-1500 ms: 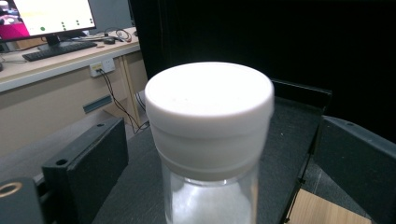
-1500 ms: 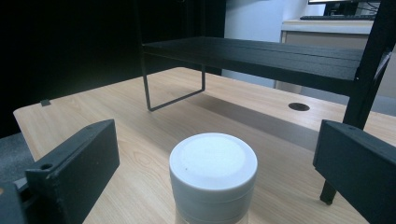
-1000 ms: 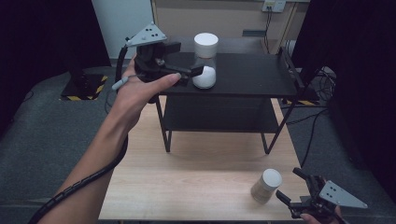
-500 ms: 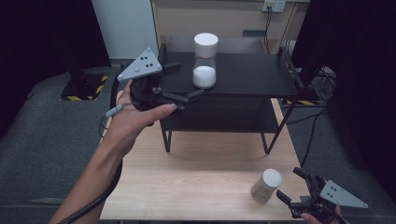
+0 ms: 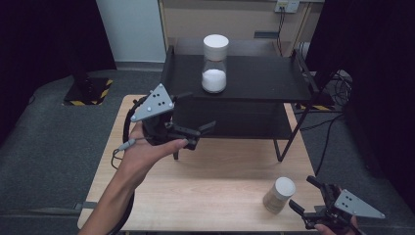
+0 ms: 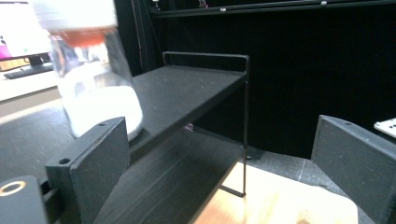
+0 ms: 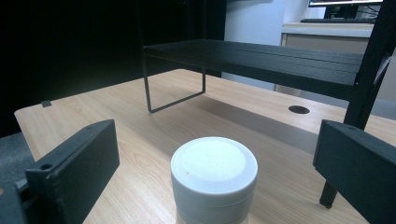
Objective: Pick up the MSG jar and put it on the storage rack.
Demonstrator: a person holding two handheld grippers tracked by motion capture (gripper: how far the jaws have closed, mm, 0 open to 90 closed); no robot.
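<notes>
A clear jar [image 5: 214, 68] with a white lid and white powder stands upright on the top shelf of a black rack [image 5: 264, 81]. My left gripper [image 5: 199, 110] is open and empty, held in front of the rack's near left corner and apart from that jar. In the left gripper view the jar [image 6: 91, 79] stands beyond the left jaw, blurred. A second jar [image 5: 279, 194] with a white lid stands on the wooden table [image 5: 210, 191] at the near right. My right gripper [image 5: 303, 193] is open beside it, and the lid [image 7: 214, 172] lies between the jaws without touching them.
The rack has a lower shelf [image 5: 254, 122] and thin metal legs [image 5: 280, 149] that stand on the table. Grey carpet surrounds the table. A cable [image 5: 122, 147] hangs from the left gripper.
My left gripper has drawn back from the jar on the top shelf, toward me and lower. The jar stays upright on the shelf. The right gripper and second jar have not moved.
</notes>
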